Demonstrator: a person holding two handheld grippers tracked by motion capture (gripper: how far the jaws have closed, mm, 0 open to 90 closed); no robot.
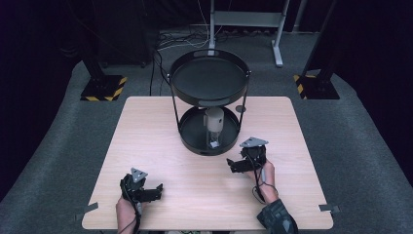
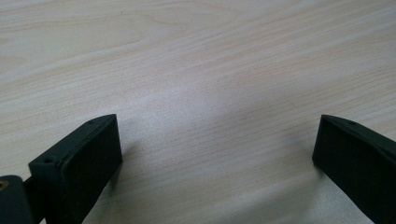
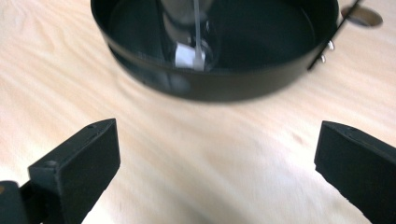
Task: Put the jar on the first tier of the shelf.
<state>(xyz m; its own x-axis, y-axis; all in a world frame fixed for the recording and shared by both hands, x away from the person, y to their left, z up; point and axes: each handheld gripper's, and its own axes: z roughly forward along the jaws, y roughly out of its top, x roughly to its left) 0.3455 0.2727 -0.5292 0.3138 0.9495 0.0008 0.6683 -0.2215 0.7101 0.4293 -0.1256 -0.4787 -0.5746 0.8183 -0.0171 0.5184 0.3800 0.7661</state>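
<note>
While both grippers sit low over the pale wooden table [image 1: 160,126], nothing is held in either. The right gripper [image 1: 237,165] is just in front of a black two-tier round tray stand [image 1: 209,80], and its own view shows its two black jaws spread wide apart with bare wood between them and the stand's lower tray [image 3: 210,88] straight ahead, near but not touching. Standing upright in that lower tray is a clear glass jar [image 1: 214,127] with a pale top; in the right gripper view its base [image 3: 187,37] shows a small white label or tag, on which no writing can be read. The upper tray [image 1: 209,78] of the stand is carried on thin black posts. A small dark round hole [image 3: 362,16] lies in the tabletop just beside the stand. The left gripper [image 1: 151,192] is at the near left part of the table, well apart from the stand, and its view shows its jaws likewise wide apart over plain wood grain [image 2: 210,93]. Yellow-and-black striped tape [image 1: 102,88] marks the feet of dark posts on the grey floor beyond the table. No brand or lettering is legible anywhere.
</note>
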